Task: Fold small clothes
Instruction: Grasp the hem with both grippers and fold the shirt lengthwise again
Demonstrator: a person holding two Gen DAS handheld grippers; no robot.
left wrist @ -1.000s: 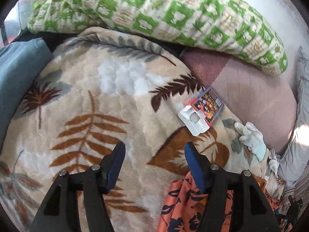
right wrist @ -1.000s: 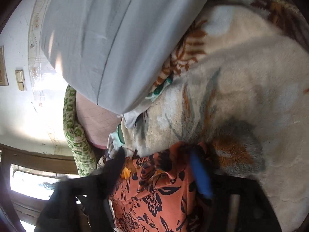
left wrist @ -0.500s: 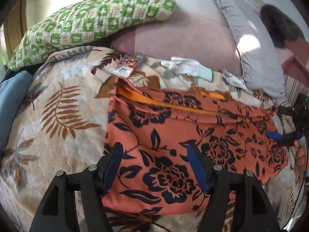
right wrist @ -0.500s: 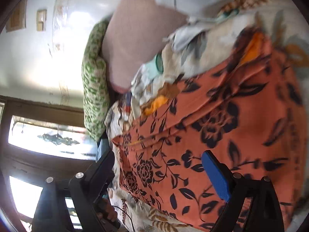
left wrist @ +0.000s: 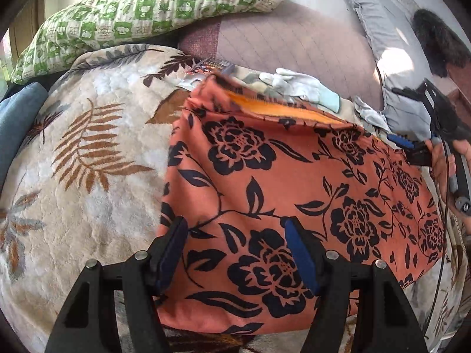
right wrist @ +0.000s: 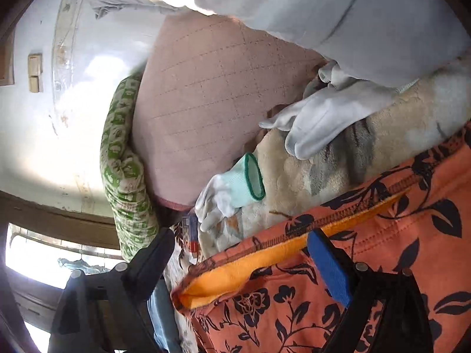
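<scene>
An orange garment with a black flower print (left wrist: 294, 200) lies spread on the leaf-patterned blanket (left wrist: 88, 161). Its far hem shows an orange lining (left wrist: 279, 108). My left gripper (left wrist: 235, 253) is open and empty, its fingers just above the garment's near edge. My right gripper (right wrist: 244, 261) is open and hovers over the garment's hem (right wrist: 265, 264), holding nothing. The right gripper also shows at the garment's right end in the left wrist view (left wrist: 412, 147).
A green patterned pillow (left wrist: 147, 8) and a pink quilted cushion (left wrist: 279, 44) lie at the back. A grey pillow (left wrist: 382, 44) is at the right. White gloves (left wrist: 300, 85) and a small printed packet (left wrist: 209, 67) lie beyond the garment. A blue cloth (left wrist: 17, 117) is at left.
The garment has been drawn out and laid flat across the blanket. My left gripper has come in over its near edge; my right gripper has moved close over the hem. Both stay open.
</scene>
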